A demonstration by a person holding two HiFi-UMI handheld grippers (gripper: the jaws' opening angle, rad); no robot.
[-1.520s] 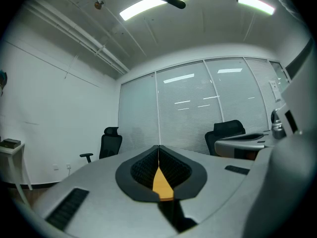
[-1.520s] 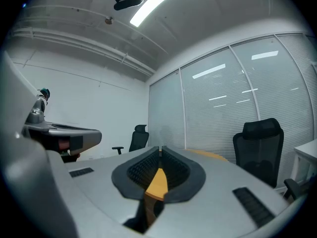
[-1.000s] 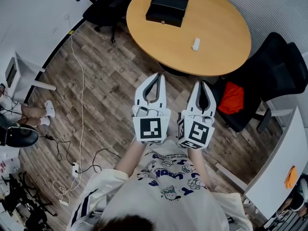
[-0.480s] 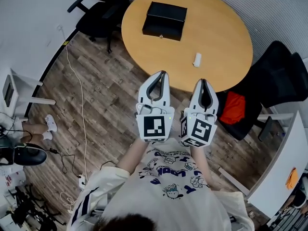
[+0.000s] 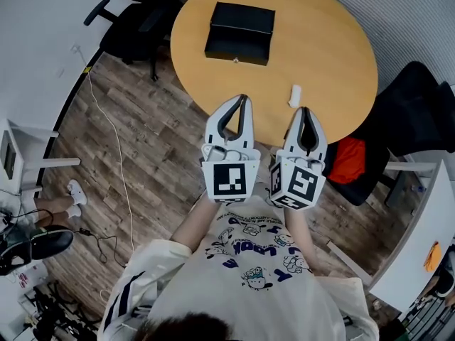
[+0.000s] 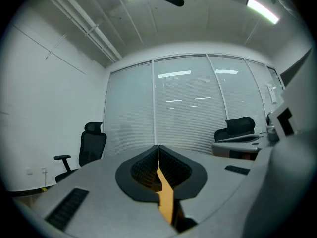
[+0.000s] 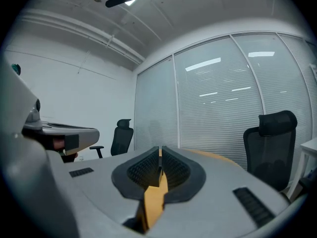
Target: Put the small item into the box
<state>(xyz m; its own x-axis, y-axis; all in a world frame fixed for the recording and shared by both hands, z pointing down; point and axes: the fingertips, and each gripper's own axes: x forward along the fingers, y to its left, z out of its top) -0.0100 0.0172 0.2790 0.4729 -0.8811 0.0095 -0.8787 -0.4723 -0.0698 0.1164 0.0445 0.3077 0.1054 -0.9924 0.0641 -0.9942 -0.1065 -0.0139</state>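
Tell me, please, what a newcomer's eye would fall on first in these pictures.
The two white grippers, side by side mid-frame in the head view, stand out first: the left gripper and the right gripper, both shut and empty. Just beyond them sits a round wooden table bearing a black box on its far side and a small white item close to the right gripper's tip.

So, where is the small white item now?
In the head view the small white item lies on the round table, right of the black box and just beyond the right gripper.
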